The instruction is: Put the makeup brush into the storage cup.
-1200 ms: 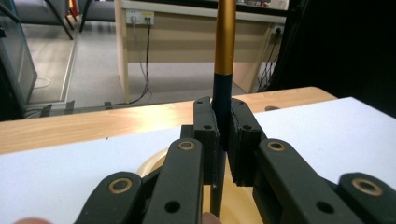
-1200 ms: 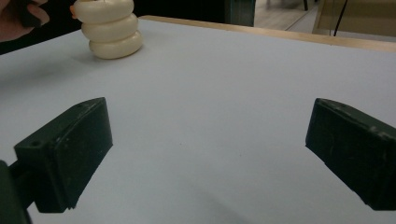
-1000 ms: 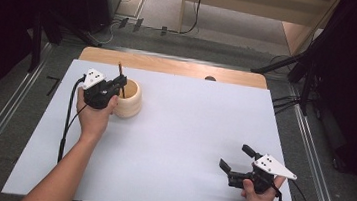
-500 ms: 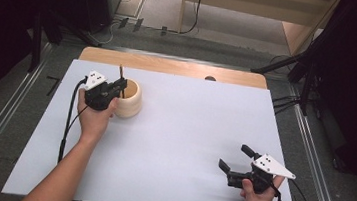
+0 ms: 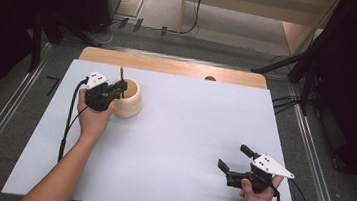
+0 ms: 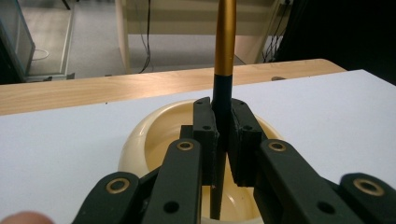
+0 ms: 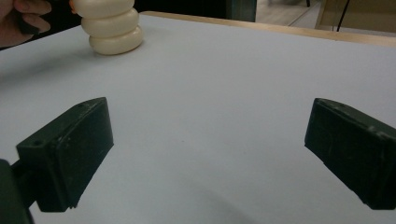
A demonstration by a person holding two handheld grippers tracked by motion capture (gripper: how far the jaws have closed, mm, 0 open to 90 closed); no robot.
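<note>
2 grippers are in our hands above the pale surface [image 5: 183,131]. Our left gripper [image 5: 120,89] sits at the far left, its fingers [image 6: 205,126] pressed together on a slim upright stick [image 6: 224,56], black below and gold above, whose lower end drops inside the cream ribbed pot [image 5: 130,99] standing there. From the right gripper view the pot [image 7: 112,25] looks like 3 stacked rounded rings. Our right gripper [image 5: 233,161] hovers near the front right corner, well apart from the pot, fingers [image 7: 70,149] spread wide with nothing between them.

White table [image 5: 183,131] (wooden far edge)
</note>
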